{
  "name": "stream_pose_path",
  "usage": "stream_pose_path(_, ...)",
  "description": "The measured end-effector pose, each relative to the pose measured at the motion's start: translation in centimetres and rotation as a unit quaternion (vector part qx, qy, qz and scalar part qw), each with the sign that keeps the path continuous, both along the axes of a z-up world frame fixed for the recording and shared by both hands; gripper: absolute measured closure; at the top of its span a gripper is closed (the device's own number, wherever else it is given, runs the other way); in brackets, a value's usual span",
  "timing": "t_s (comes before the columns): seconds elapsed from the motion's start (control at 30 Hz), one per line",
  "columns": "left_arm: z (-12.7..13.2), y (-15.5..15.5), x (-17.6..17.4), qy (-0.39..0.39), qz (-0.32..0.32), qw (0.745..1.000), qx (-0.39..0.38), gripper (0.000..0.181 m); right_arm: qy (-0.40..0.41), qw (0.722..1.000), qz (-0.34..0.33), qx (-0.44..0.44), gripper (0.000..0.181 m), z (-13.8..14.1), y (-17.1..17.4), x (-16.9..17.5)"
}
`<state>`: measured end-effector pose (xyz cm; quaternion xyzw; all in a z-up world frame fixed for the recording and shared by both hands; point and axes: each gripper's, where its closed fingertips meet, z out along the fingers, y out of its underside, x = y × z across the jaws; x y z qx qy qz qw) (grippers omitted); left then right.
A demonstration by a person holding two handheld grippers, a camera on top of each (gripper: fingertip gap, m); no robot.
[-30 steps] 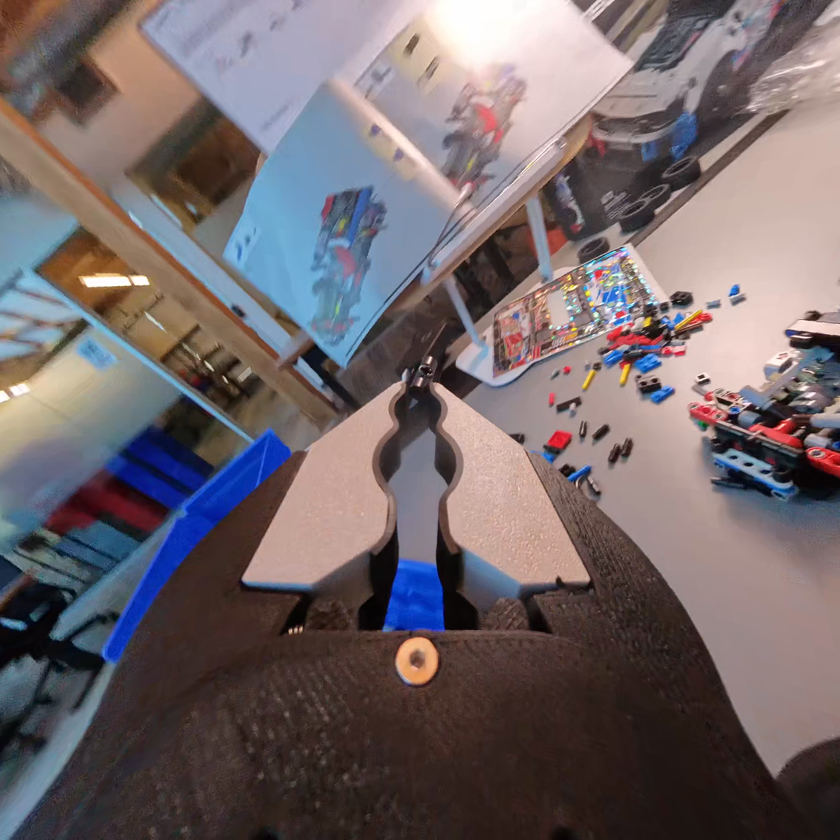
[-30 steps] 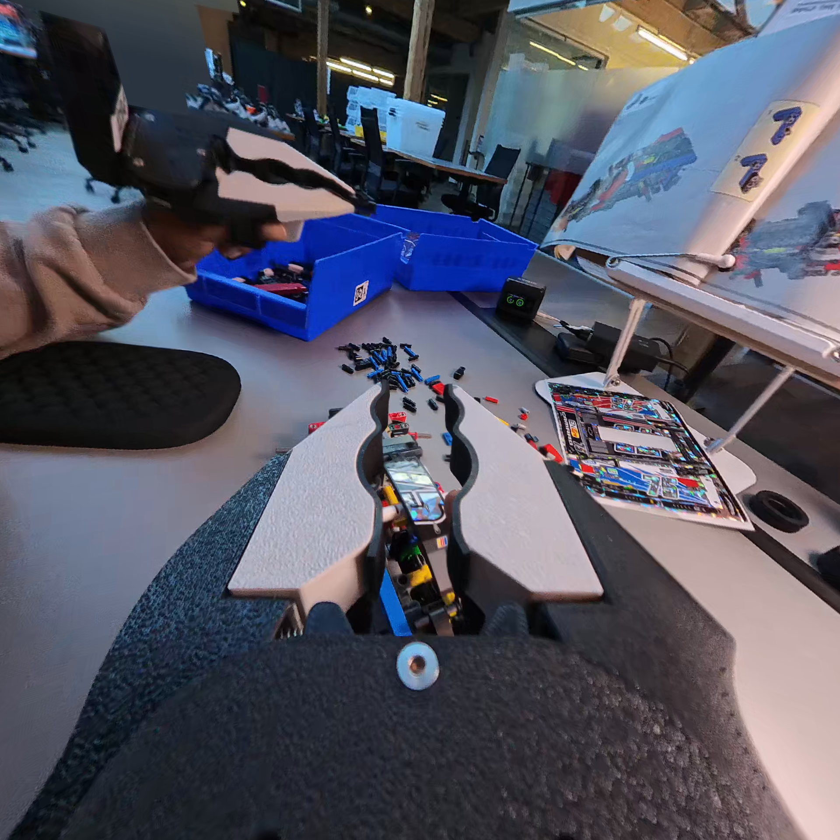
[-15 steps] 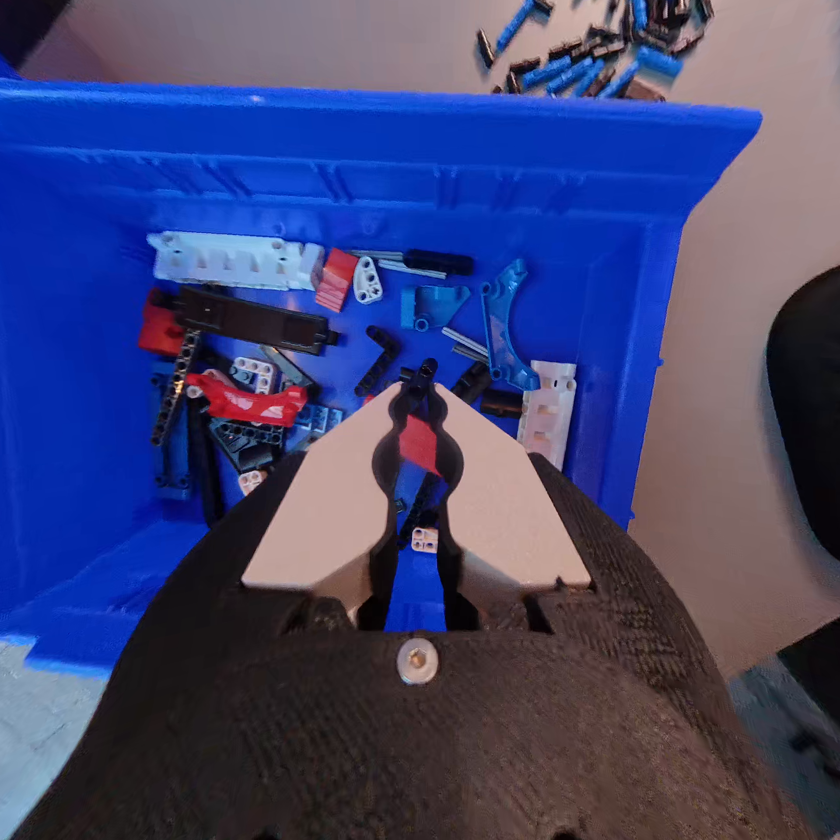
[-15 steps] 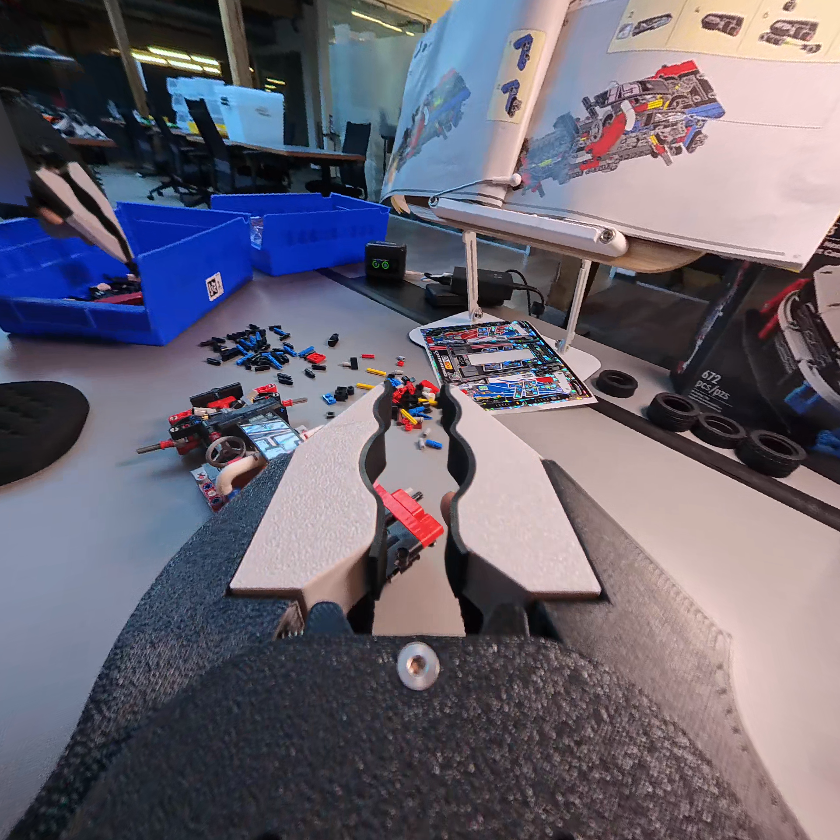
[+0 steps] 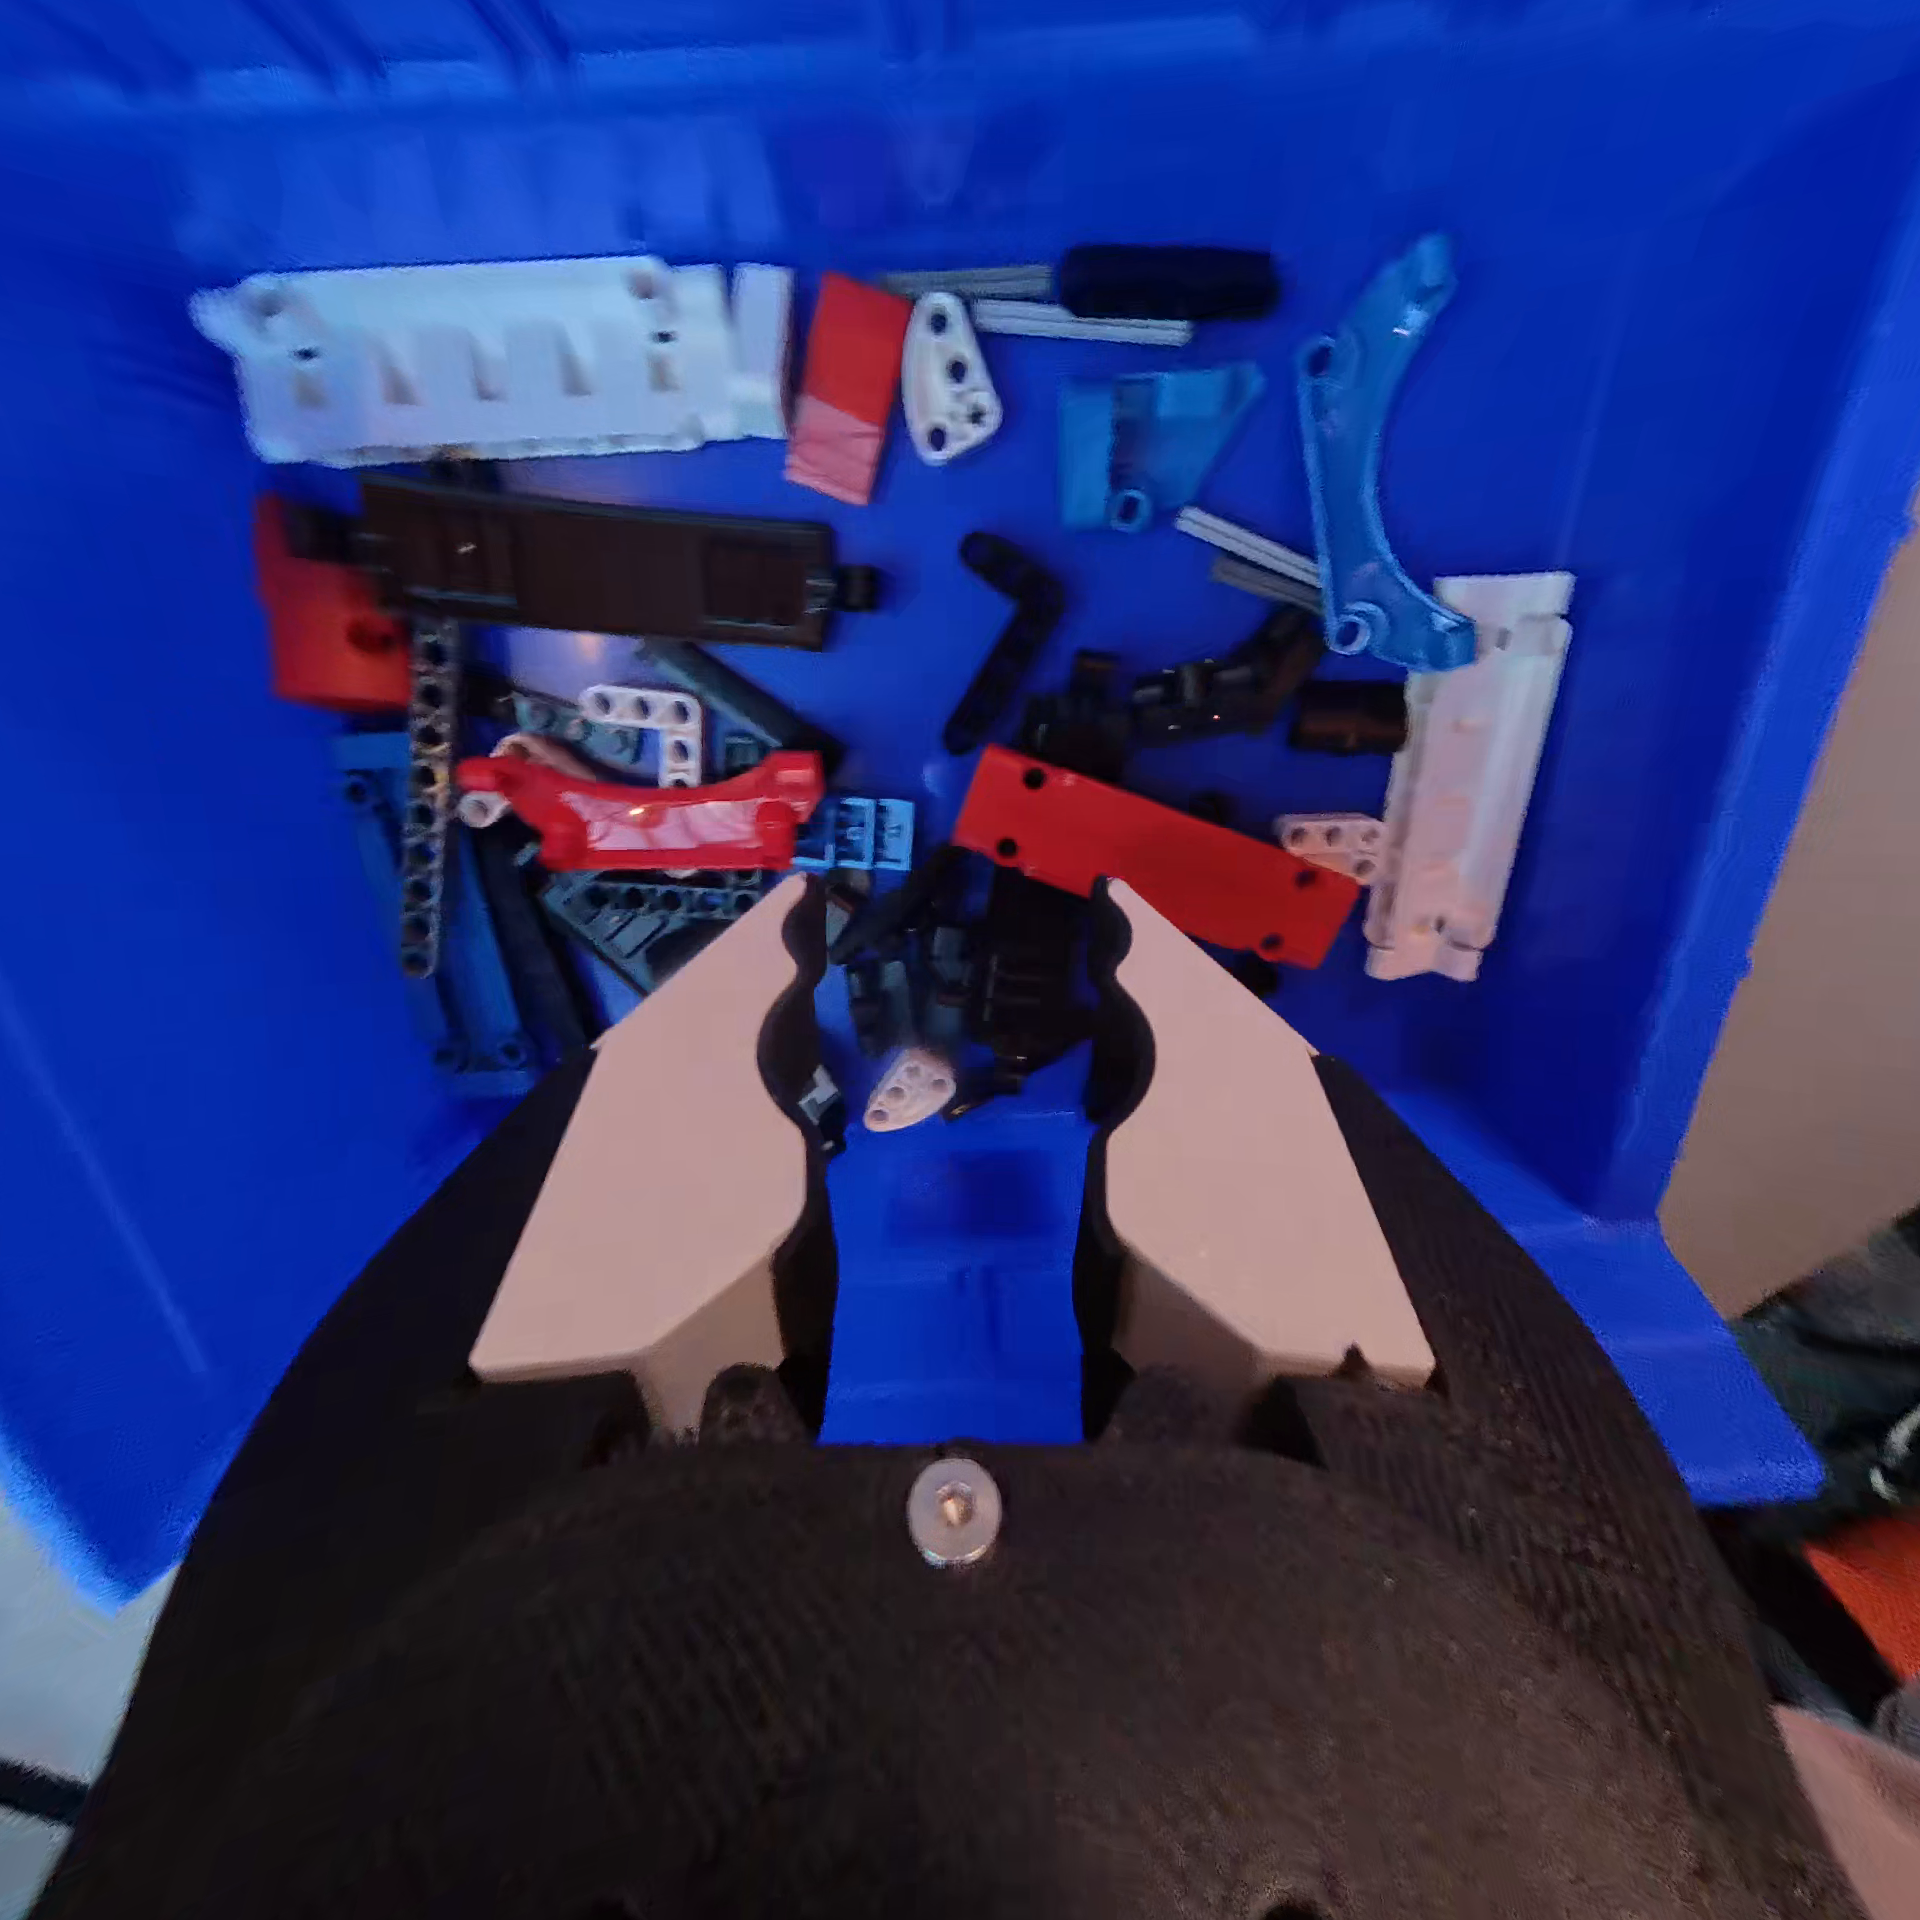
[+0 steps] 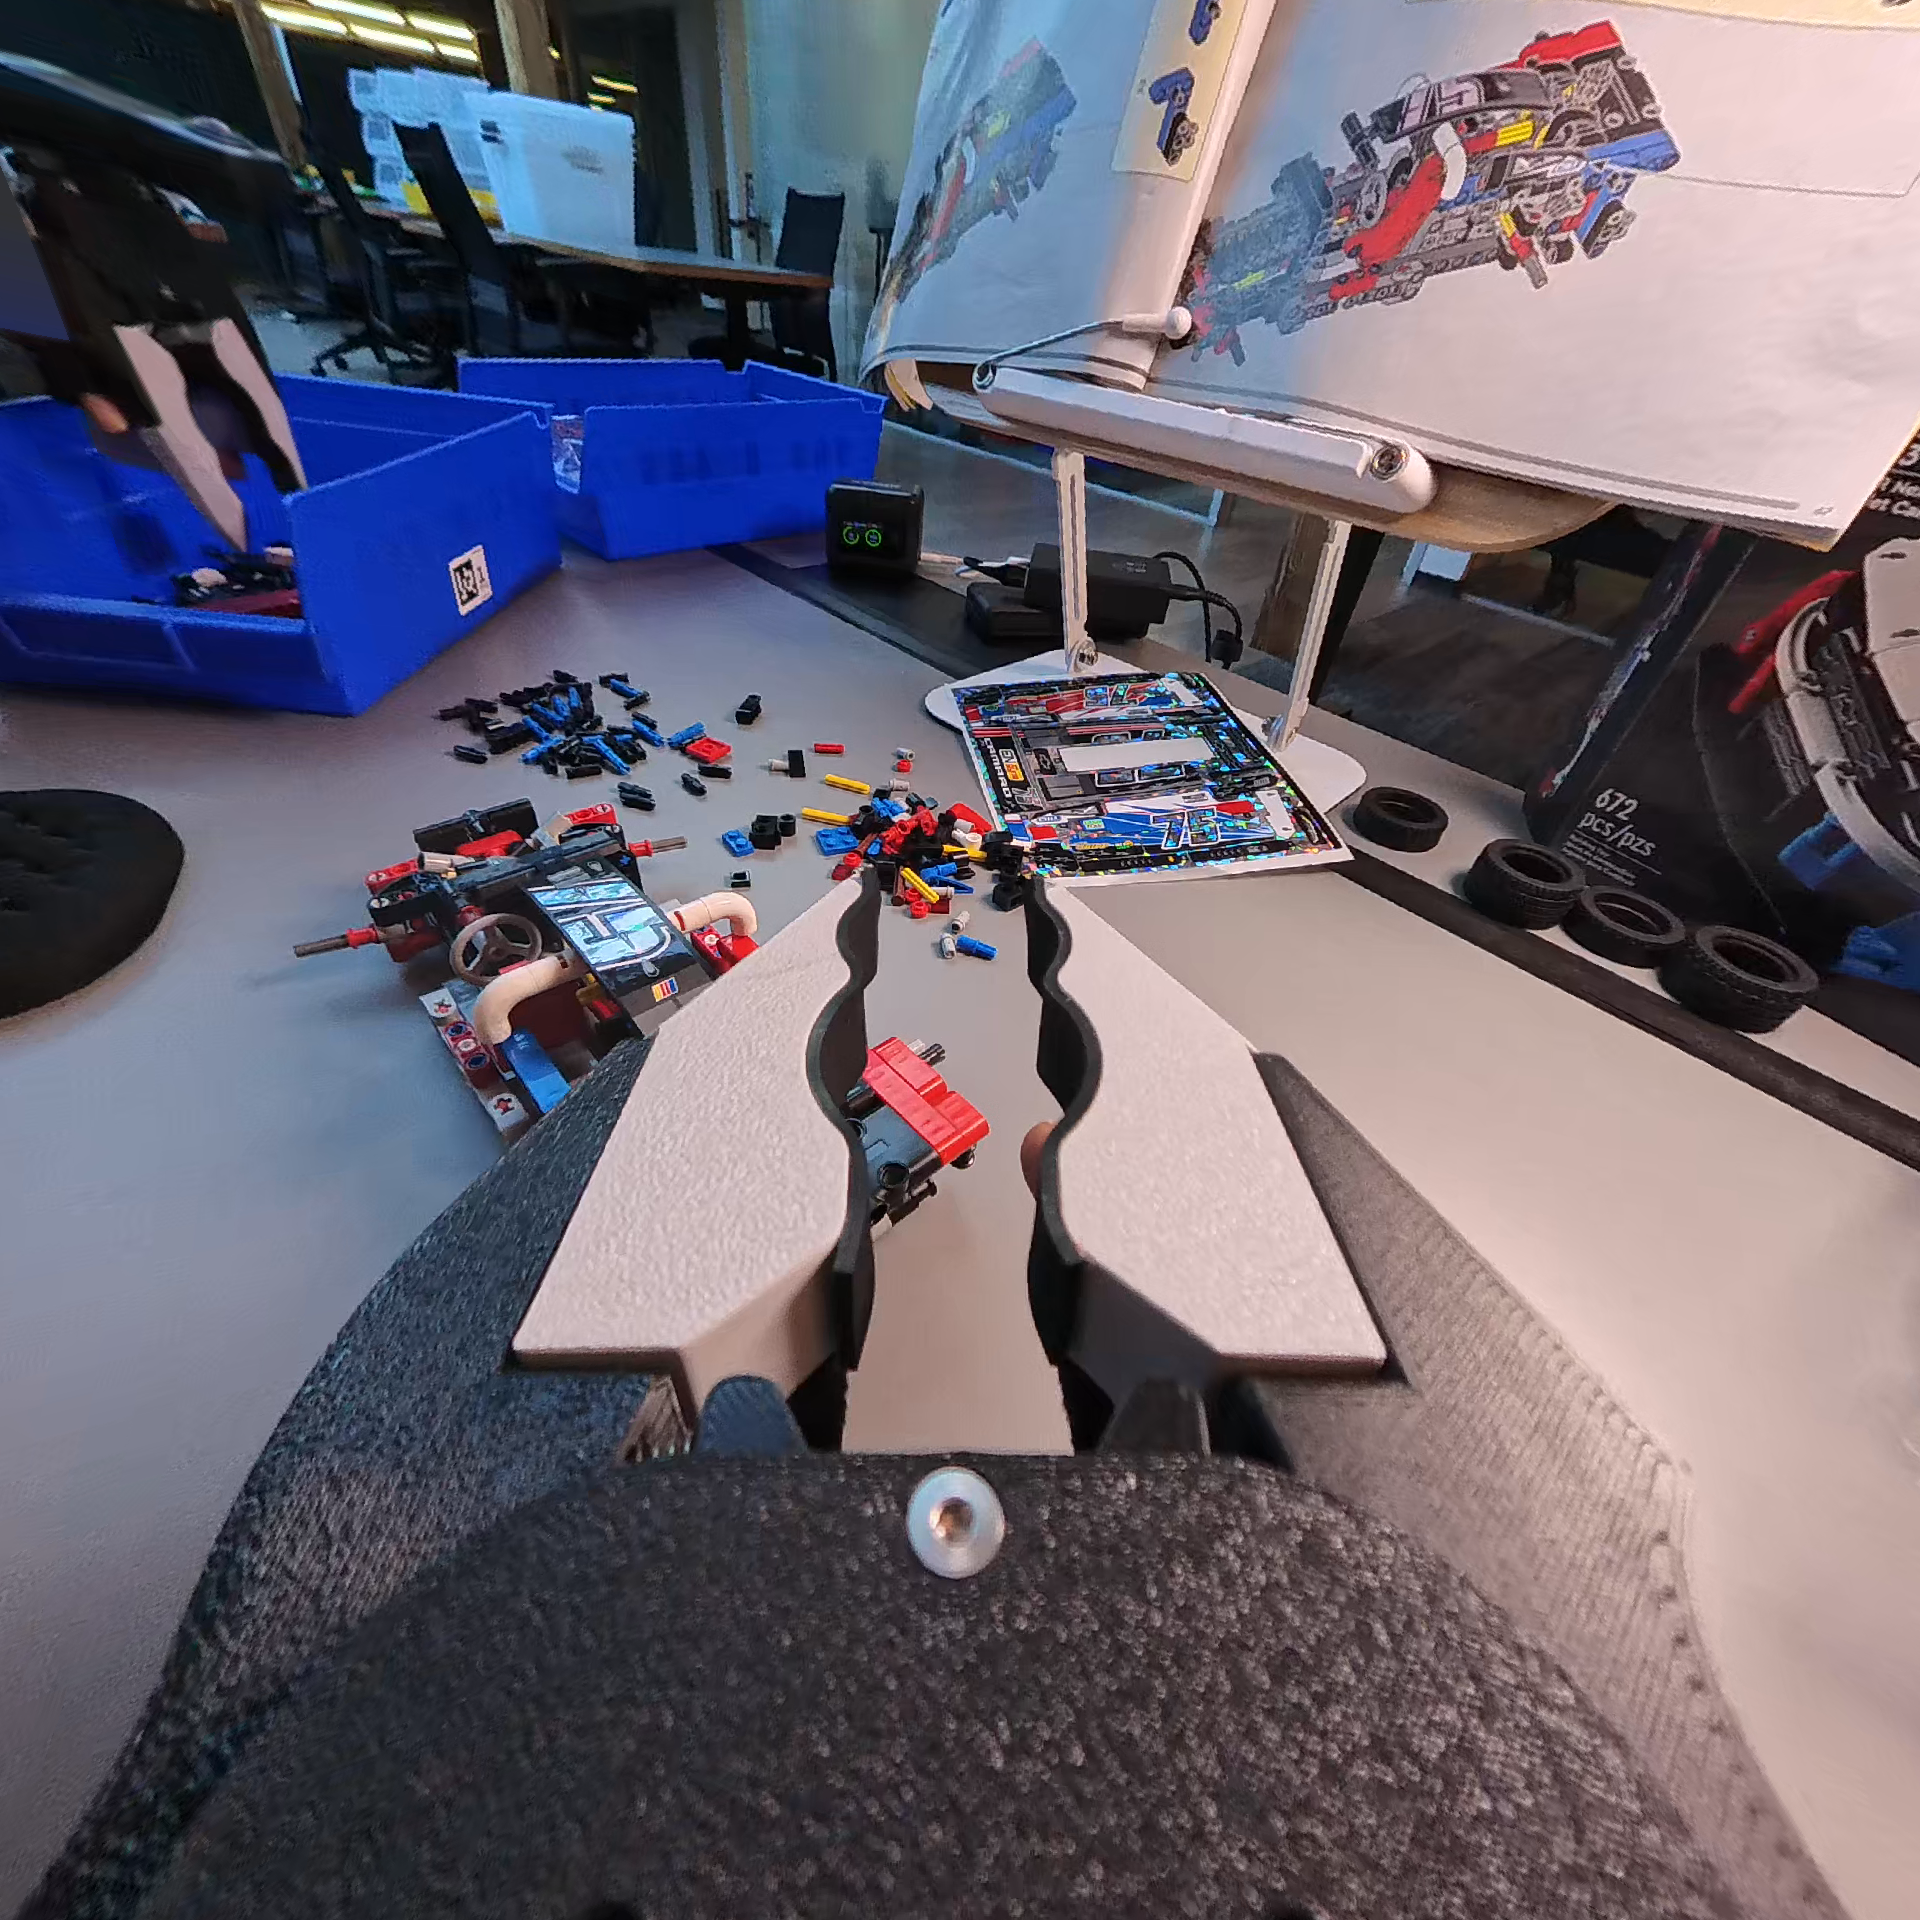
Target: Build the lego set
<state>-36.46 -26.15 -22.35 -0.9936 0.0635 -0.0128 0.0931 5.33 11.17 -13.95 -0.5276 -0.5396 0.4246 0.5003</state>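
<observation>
My left gripper (image 5: 956, 888) is open and empty, low over the blue bin (image 5: 1714, 727). Its tips hang above a clump of black pieces (image 5: 1023, 966), beside a flat red panel (image 5: 1143, 862). A red curved piece (image 5: 644, 816) and white panels (image 5: 499, 358) also lie in the bin. In the right wrist view the left gripper (image 6: 255, 499) points down into that bin (image 6: 416, 540). My right gripper (image 6: 948, 883) is open and empty just above the table. A small red and black sub-assembly (image 6: 920, 1101) lies between its fingers. The partly built car (image 6: 551, 925) sits to its left.
Loose small pieces (image 6: 904, 842) and black and blue pins (image 6: 571, 722) lie ahead. A sticker sheet (image 6: 1132, 779) lies under the instruction booklet on its stand (image 6: 1455, 208). Tyres (image 6: 1621, 914), the set box (image 6: 1766, 727), a second blue bin (image 6: 717, 457) and a black pad (image 6: 73, 883) surround them. The gap from one gripper's tips to the other's is roughly 55 cm. From the left gripper's tips to the red curved piece (image 5: 644, 816) is close to 5 cm.
My left gripper swung from the booklet to the bin, went lower and opened; the small black pin is no longer in its tips. My right gripper left the car and opened wider.
</observation>
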Motion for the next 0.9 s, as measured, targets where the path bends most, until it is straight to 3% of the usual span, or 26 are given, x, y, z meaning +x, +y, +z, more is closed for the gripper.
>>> stream_pose_path(0.03, -0.1, -0.1, 0.9, -0.019, -0.026, 0.999, -0.004, 0.134, -0.001, 1.0, -0.002, -0.001, 0.155, -0.1, 0.1, -0.1)
stream_pose_path(0.13, -0.5, -0.5, 3.6, -0.04, -0.097, 0.994, -0.02, 0.133, -0.01, 1.0, -0.007, 0.001, 0.155, -0.6, 0.2, -0.1)
stream_pose_path(0.33, -2.4, -0.2, 6.0, -0.002, -0.172, 0.984, -0.04, 0.12, -0.014, 1.0, -0.016, -0.006, 0.155, -1.0, 0.6, -0.3)
stream_pose_path(0.5, -3.0, 0.5, 5.6, 0.011, -0.181, 0.983, -0.034, 0.136, -0.017, 1.0, -0.016, -0.003, 0.155, -1.1, 0.6, -0.4)
stream_pose_path(0.57, -2.6, 1.5, 3.6, 0.058, -0.165, 0.985, -0.011, 0.175, -0.015, 1.0, -0.018, -0.004, 0.155, -1.1, 0.6, -0.3)
stream_pose_path(0.73, 1.0, 3.3, -1.0, 0.119, -0.092, 0.986, 0.077, 0.175, -0.012, 1.0, -0.023, -0.004, 0.156, -1.0, 0.8, 0.0)
stream_pose_path(0.9, 3.3, 1.0, -6.4, 0.197, -0.031, 0.979, 0.045, 0.161, -0.007, 1.0, -0.023, -0.006, 0.156, -0.8, 0.8, 0.0)
